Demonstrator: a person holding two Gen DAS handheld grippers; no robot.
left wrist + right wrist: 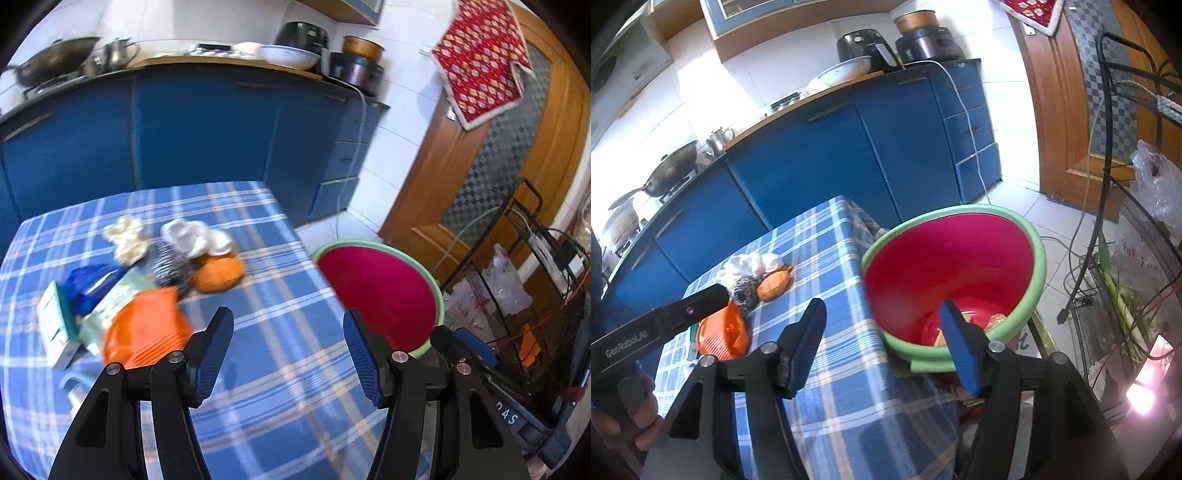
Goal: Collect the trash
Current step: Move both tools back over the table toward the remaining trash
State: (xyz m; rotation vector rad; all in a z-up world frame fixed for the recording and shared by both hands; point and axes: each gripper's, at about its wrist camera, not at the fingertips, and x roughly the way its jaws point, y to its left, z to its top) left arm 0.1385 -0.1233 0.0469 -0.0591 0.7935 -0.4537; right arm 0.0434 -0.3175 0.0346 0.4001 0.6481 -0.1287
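Lettering "GenRobot.AI" runs along the left gripper [661, 325] body.

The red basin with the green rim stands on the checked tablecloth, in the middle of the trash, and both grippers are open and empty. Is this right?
Not quite. The red basin stands beside the table, past its edge, apart from the trash pile; the right wrist view shows this. The left gripper and right gripper are indeed open and empty.
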